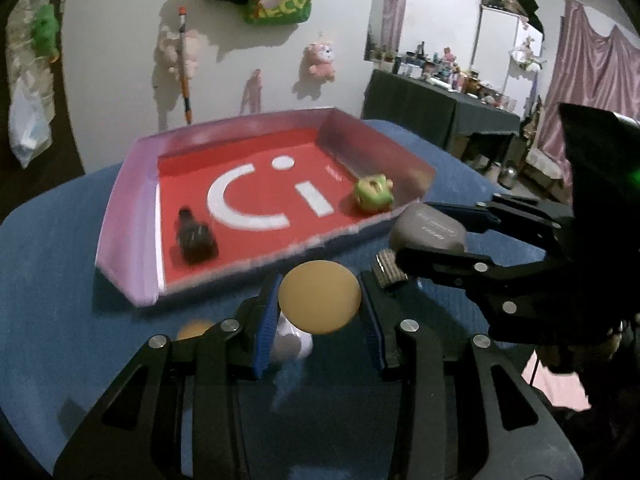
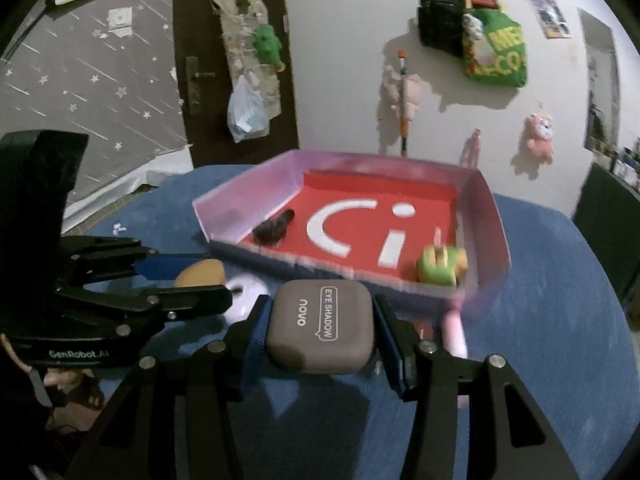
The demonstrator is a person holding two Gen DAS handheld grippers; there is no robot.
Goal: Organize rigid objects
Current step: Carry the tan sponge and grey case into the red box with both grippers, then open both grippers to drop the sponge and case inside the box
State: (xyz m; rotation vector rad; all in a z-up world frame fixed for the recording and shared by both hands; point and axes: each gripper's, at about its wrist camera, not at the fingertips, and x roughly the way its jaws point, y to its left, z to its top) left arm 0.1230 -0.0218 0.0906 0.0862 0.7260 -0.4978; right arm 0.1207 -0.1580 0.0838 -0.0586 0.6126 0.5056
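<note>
Both loads hang just short of the tray's (image 2: 208, 216) near wall: the left gripper (image 1: 320, 300) is clamped on a tan ball (image 1: 319, 297) and the right gripper (image 2: 320, 326) pinches the eye shadow case (image 2: 320, 326) across its sides. Carry each toward twelve o'clock over that wall onto bare red floor, clear of the green toy (image 2: 440, 266) and the dark toy (image 2: 274, 228), before letting go. Blur keeps me from naming either toy, and the white piece (image 1: 290, 340) and pink stick (image 2: 454, 330) on the blue cloth (image 2: 540, 340) are partly hidden by the fingers.
</note>
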